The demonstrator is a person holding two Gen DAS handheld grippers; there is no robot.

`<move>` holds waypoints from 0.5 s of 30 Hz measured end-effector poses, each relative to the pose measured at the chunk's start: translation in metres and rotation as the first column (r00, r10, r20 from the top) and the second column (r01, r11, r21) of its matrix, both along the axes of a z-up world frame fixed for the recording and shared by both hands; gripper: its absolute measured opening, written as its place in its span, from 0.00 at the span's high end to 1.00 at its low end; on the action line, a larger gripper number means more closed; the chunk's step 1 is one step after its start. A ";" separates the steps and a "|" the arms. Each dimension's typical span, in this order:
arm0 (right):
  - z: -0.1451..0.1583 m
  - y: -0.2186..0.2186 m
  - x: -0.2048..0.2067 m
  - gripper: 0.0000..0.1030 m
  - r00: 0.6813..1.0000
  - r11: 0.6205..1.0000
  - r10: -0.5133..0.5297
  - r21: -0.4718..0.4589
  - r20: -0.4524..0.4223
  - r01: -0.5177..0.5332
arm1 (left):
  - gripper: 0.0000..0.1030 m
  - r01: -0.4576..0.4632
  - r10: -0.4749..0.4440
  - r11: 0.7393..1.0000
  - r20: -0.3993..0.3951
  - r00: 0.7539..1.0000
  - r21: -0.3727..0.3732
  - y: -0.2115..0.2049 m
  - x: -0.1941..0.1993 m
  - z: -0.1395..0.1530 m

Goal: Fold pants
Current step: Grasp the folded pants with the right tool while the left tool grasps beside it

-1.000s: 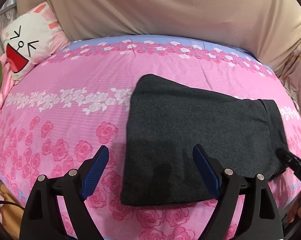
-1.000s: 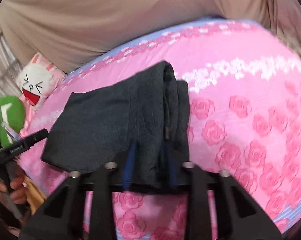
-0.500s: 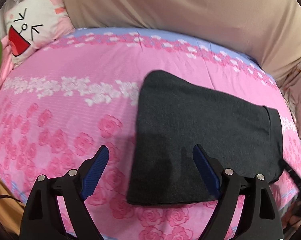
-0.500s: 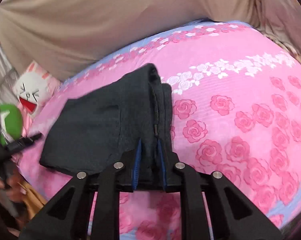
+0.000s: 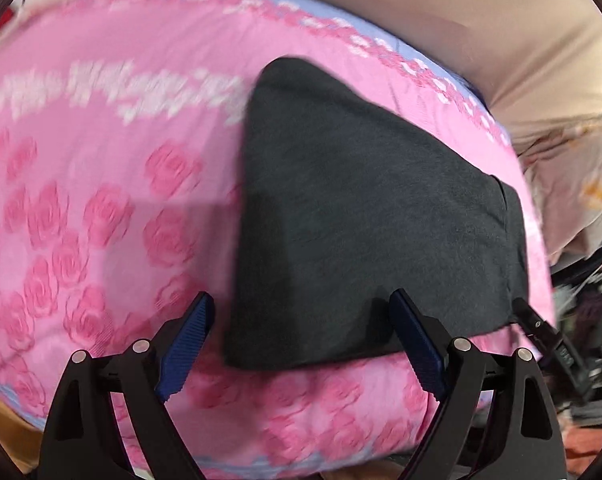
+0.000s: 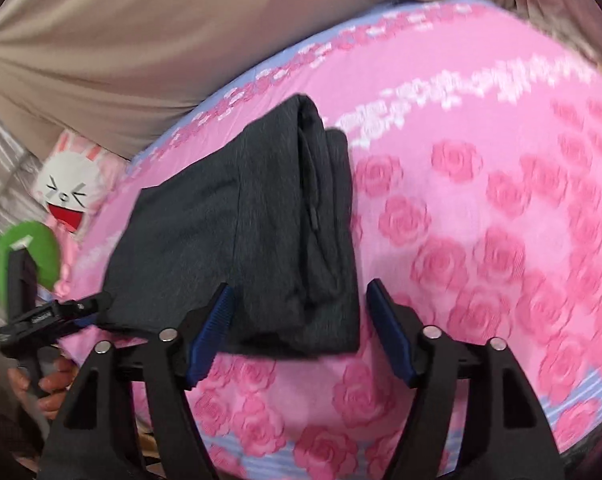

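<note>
The dark grey pants (image 5: pixel 365 208) lie folded into a flat stack on the pink rose bedspread (image 5: pixel 101 184). In the right wrist view the pants (image 6: pixel 261 232) show stacked layers and a drawstring along their right edge. My left gripper (image 5: pixel 301 328) is open and empty, hovering over the stack's near left corner. My right gripper (image 6: pixel 299 316) is open and empty at the near edge of the stack, not holding it. The left gripper also shows in the right wrist view (image 6: pixel 81 308) at the pants' left corner.
A white bunny pillow (image 6: pixel 71 192) lies at the bed's far left. A beige sheet (image 6: pixel 181 32) hangs behind the bed. The bed's near edge (image 6: pixel 341 440) is just below the grippers. Clutter (image 5: pixel 589 320) stands beyond the bed's right side.
My right gripper has opened and let go of the pants' edge, and the fold now rests flat. Both grippers have drawn back a little toward the bed's near edge.
</note>
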State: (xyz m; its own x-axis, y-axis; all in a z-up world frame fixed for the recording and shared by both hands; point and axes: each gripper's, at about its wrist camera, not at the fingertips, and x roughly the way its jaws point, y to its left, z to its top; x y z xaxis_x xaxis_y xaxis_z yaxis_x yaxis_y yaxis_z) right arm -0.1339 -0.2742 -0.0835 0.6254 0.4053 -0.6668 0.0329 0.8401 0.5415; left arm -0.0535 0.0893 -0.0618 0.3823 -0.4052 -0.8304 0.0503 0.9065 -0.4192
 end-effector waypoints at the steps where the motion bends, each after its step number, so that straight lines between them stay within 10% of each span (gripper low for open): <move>1: 0.000 -0.001 -0.001 0.25 1.000 0.999 0.015 0.028 0.002 -0.015 | 0.16 0.000 0.001 0.999 0.013 1.000 -0.038 0.007 -0.003 0.000; 11: -0.002 0.009 0.033 0.17 1.000 0.991 0.019 0.131 0.019 -0.022 | 0.12 0.043 -0.038 0.995 0.056 0.998 -0.095 -0.020 0.027 -0.001; 13: -0.004 0.011 0.044 0.48 1.000 0.992 0.005 0.124 0.011 -0.006 | 0.16 0.035 -0.028 0.994 0.066 0.997 -0.108 -0.020 0.034 0.000; 15: -0.002 0.014 0.050 0.70 1.000 0.994 0.006 0.112 0.021 -0.008 | 0.61 0.015 -0.011 0.997 0.051 0.999 -0.077 -0.020 0.044 -0.001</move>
State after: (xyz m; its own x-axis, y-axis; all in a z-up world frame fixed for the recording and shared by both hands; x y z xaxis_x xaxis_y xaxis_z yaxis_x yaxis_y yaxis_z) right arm -0.0840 -0.2604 -0.0859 0.6353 0.4813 -0.6039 0.0152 0.7741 0.6329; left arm -0.0094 0.0696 -0.0625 0.4173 -0.4731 -0.7759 0.0851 0.8704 -0.4849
